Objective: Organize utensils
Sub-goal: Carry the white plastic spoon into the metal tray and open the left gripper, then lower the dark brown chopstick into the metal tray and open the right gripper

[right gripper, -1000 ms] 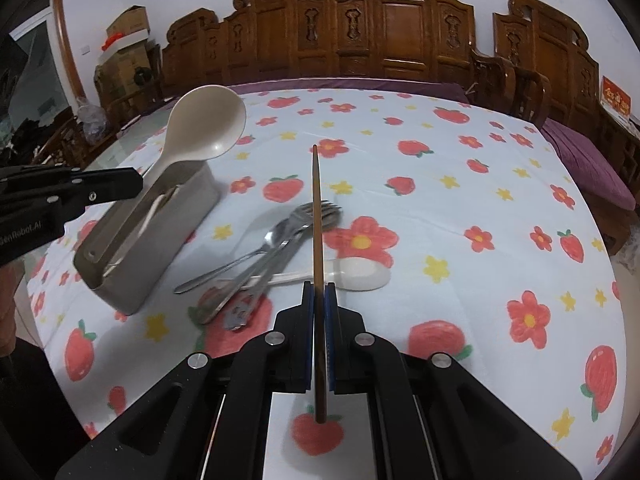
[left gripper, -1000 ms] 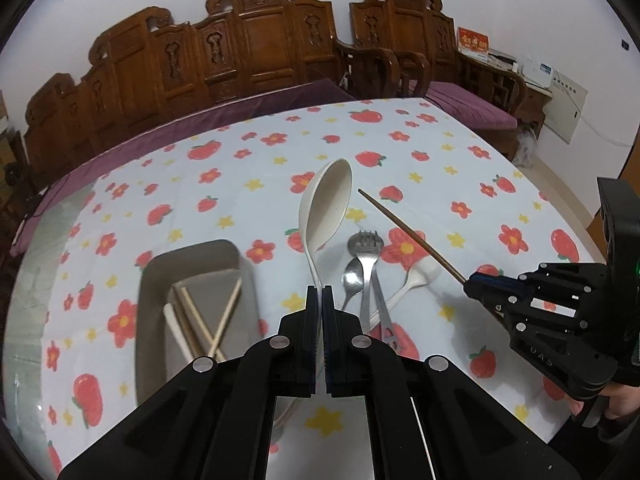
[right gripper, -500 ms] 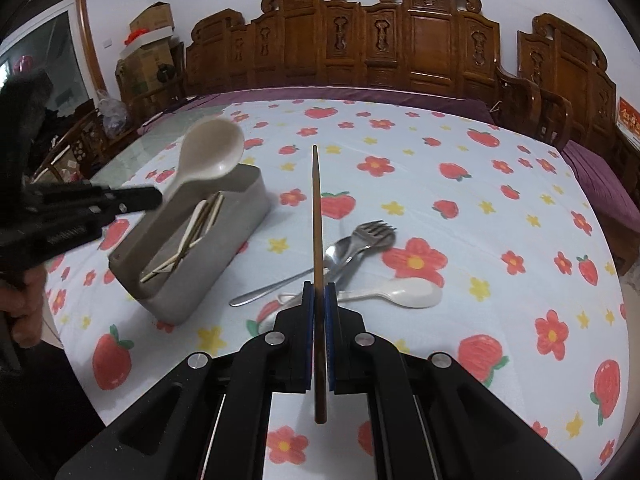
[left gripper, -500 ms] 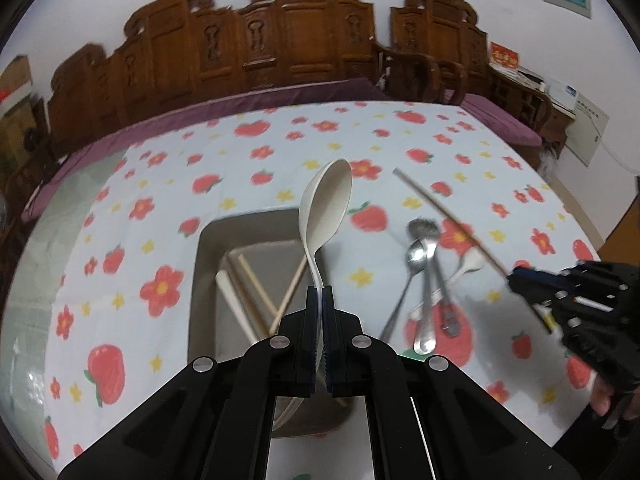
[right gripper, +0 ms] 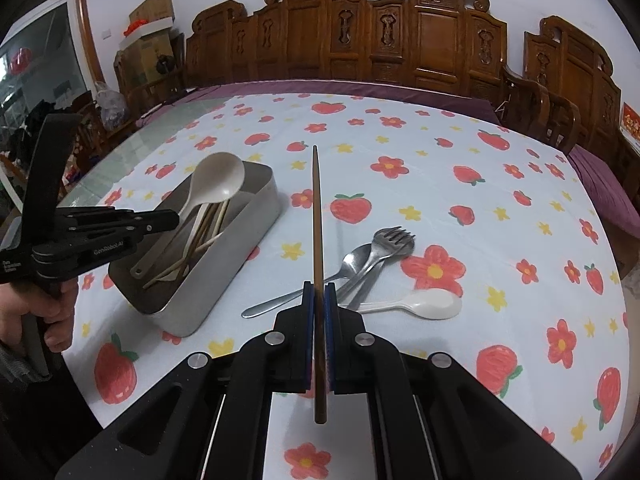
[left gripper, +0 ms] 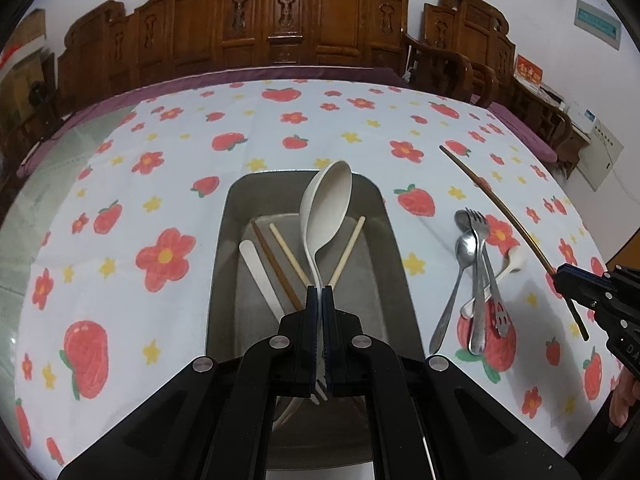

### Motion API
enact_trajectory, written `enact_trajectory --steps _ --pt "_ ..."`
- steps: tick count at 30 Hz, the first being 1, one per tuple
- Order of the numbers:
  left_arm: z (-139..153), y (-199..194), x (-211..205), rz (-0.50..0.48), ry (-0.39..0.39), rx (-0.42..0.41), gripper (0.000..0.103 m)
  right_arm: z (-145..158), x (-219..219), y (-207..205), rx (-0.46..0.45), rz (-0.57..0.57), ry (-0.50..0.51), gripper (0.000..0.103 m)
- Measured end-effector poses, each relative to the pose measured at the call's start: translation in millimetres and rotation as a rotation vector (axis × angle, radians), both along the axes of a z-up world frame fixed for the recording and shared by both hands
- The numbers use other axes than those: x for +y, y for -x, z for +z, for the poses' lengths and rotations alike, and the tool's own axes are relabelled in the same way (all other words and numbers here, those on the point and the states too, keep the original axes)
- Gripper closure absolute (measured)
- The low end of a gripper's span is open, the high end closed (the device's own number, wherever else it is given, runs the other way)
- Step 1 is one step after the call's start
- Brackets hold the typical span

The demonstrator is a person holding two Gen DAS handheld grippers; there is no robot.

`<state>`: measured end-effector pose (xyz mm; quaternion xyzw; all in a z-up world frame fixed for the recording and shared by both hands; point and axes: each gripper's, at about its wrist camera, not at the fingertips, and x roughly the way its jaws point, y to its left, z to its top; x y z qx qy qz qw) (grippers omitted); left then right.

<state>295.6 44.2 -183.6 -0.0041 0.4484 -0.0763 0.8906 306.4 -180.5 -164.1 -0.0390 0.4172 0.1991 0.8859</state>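
My left gripper (left gripper: pixel 319 290) is shut on the handle of a large cream spoon (left gripper: pixel 326 208) and holds it over the grey metal utensil box (left gripper: pixel 236 208), bowl toward the box's far end. The box holds chopsticks (left gripper: pixel 276 264) and a pale flat utensil. My right gripper (right gripper: pixel 319 286) is shut on a brown chopstick (right gripper: pixel 317 216) that points forward, above the table. It also shows at the right of the left wrist view (left gripper: pixel 560 274). On the cloth lie a metal fork (right gripper: pixel 390 240), a metal spoon (right gripper: pixel 352 262) and a white plastic spoon (right gripper: pixel 432 304).
The table carries a white cloth printed with strawberries and flowers (right gripper: pixel 440 184). Carved wooden chairs (right gripper: pixel 400 40) stand along its far side. The metal box also shows in the right wrist view (right gripper: pixel 240 232), left of the loose cutlery.
My left gripper has carried the cream spoon leftward from above the loose cutlery to over the box and lowered it. My right gripper keeps hold of the chopstick, and has pulled back a little.
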Motion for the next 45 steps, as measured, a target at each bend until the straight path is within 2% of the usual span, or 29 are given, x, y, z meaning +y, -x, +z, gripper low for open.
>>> enact_trajectory --steps 3,9,20,29,33,34,40,45 --pt "-2 -2 4 0.000 -0.009 0.011 0.102 2 8 -1 0.000 0.007 -0.001 0.097" --pt "5 -4 16 0.008 0.032 0.001 0.102 5 28 0 -0.003 0.041 -0.003 0.097" --pt "40 11 41 0.043 0.010 -0.107 0.102 2 72 -2 0.038 0.088 -0.076 0.097" --pt "54 18 60 0.068 0.009 -0.148 0.101 -10 113 -8 0.099 0.108 -0.091 0.097" --pt "58 21 65 0.074 0.004 -0.161 0.087 -16 124 -14 0.129 0.089 -0.096 0.097" --pt "60 21 67 0.080 0.002 -0.167 0.086 -18 126 -16 0.136 0.084 -0.102 0.097" --pt "66 25 79 0.099 0.026 -0.183 0.086 -28 133 -28 0.192 0.046 -0.147 0.097" --pt "68 26 84 0.109 0.035 -0.190 0.086 -33 142 -28 0.208 0.060 -0.154 0.096"
